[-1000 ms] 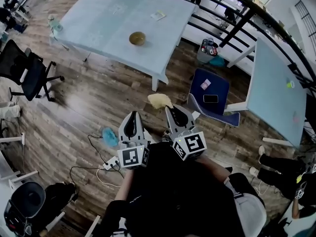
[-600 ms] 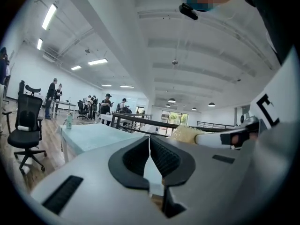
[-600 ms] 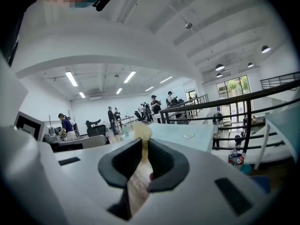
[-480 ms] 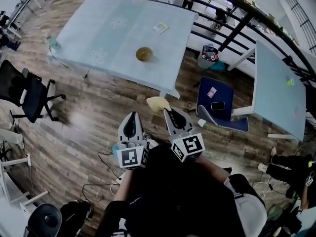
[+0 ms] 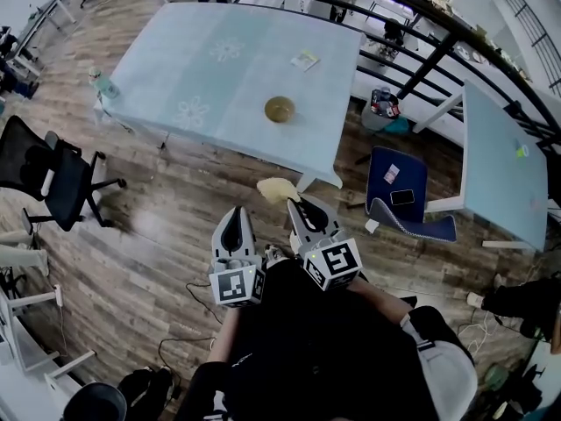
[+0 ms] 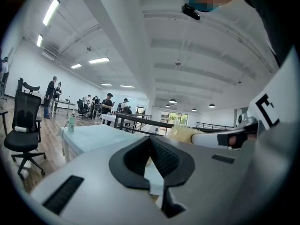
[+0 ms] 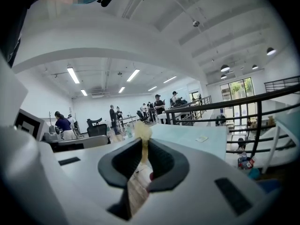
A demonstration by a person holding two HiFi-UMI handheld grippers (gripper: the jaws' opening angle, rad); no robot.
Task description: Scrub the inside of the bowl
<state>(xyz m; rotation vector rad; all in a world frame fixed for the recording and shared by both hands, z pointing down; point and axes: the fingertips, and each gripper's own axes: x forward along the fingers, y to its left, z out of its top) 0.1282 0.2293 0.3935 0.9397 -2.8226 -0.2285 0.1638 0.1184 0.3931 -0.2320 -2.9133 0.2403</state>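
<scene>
A small brown bowl (image 5: 280, 109) stands on the pale blue table (image 5: 210, 77), well ahead of both grippers. My right gripper (image 5: 294, 202) is shut on a yellow scrubbing sponge (image 5: 276, 189), which pokes out past its tips. In the right gripper view the sponge (image 7: 142, 134) sits pinched between the black pads of that gripper (image 7: 143, 146). My left gripper (image 5: 235, 212) is held beside it over the wooden floor. Its jaws have just closed the last bit and the left gripper (image 6: 151, 142) is shut with nothing between them. The sponge (image 6: 183, 133) shows to its right.
A bottle (image 5: 103, 84) stands on the table's left corner and a card (image 5: 305, 60) near its far edge. A black office chair (image 5: 48, 178) is at left, a blue chair (image 5: 403, 191) with a phone at right. A second table (image 5: 504, 165) and a black railing (image 5: 421, 24) lie beyond.
The table and bowl have come nearer, lower and more to the right in the head view. Both grippers have been carried forward together, the sponge still in the right one.
</scene>
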